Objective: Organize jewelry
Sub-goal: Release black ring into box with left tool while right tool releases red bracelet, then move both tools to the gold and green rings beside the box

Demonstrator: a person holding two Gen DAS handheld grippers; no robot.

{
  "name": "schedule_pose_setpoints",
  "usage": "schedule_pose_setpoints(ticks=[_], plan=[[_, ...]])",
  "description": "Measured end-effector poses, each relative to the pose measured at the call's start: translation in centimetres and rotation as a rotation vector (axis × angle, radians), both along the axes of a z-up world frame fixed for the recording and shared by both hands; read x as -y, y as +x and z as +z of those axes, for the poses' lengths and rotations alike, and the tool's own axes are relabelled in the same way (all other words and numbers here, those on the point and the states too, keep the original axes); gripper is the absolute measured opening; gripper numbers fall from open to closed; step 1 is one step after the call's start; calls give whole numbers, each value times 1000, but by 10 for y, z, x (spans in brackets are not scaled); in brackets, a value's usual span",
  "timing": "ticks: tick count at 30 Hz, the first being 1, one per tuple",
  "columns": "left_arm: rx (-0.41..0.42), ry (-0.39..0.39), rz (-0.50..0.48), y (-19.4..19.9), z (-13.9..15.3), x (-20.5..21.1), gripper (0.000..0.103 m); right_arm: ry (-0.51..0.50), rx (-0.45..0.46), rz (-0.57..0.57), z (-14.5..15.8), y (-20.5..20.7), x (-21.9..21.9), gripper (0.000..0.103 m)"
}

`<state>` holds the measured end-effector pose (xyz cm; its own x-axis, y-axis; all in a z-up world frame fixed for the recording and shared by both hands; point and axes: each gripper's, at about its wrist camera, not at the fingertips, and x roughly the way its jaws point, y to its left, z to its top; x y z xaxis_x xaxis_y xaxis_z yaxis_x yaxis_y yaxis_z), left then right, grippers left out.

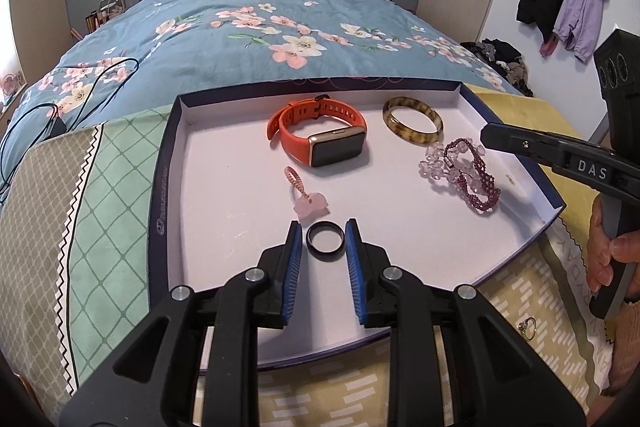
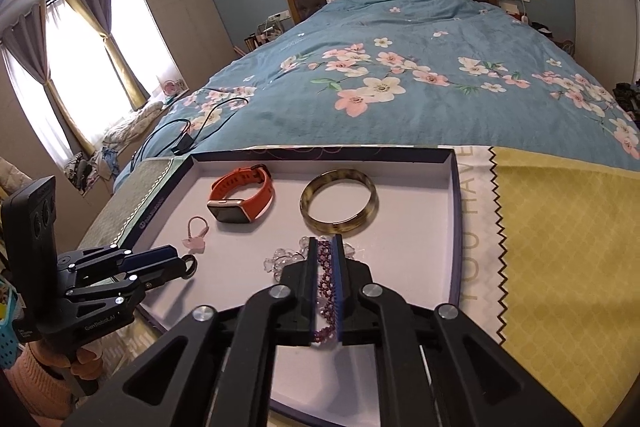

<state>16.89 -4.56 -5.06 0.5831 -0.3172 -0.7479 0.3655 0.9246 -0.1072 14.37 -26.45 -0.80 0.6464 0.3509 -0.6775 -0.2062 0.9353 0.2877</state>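
Five pieces of jewelry lie inside one shallow tray (image 1: 162, 187), a white-floored box lid with dark blue walls that sits on patterned cloths at the foot of the bed (image 1: 240, 27). Taking the watch (image 1: 320, 135) as the landmark: this orange-strapped watch rests toward the far wall of the tray, near the middle. Just right of the watch lies a mottled brown bangle (image 1: 413, 125), flat on the floor and apart from it. On the near side of the watch, slightly left, is a pink charm (image 1: 306, 201) with a braided loop. Nearer still from the watch lies a black ring (image 1: 325, 239), flat on the tray floor. To the near right of the watch, past the bangle, a purple beaded bracelet (image 1: 478, 179) lies tangled with clear beads (image 1: 434, 165).

The left hand-held gripper (image 1: 324, 243) has its blue pads spread either side of the ring; in the left wrist view small gaps show on both sides, so the ring is flanked, not pinched. The right hand-held gripper (image 2: 326, 279) stands nearly pressed together with the bracelet running between its pads; whether the pads squeeze the beads I cannot tell.

Outside the tray, far to the near right of the watch, a small gold ring (image 1: 527, 327) lies on the cloth.
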Motion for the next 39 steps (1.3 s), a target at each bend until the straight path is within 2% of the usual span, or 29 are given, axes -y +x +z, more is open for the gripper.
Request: schedule_pose_setpoints(ticks=[1,2,7,14,20,24,31,33,34,37,39], plan=[[0,-1,2,0,0,-1,27,-5,6,-5,1,-2,0,16],[3,-1,2,-1,1,-1,28,-9,12,-9,3,-5,1,20],[78,5,-19,-22,17,-3,31,-13,52,40,14,-33,-1,20],[130,-33,-90,-64,36,-10,35,-5,26,212,9,-83,-22,20],[89,-23,-164,-97,26,-3,37,-36,-20,297,-6,-106,-40,20],[53,-5,-220,-112,14,7,37,-22,-38,319,-13,-111,-45,20],[16,11,-277,-123,0,21,37,-34,-64,359,-19,-114,-58,20],[-4,19,-283,-122,-4,24,35,-36,-76,364,-20,-115,-60,20],[-9,16,-285,-121,-4,25,35,-36,-82,367,-21,-115,-60,14],[-14,4,-293,-121,-4,24,25,-35,-81,391,-20,-120,-62,12],[-20,-5,-302,-122,-5,24,14,-31,-82,408,-19,-123,-63,12]])
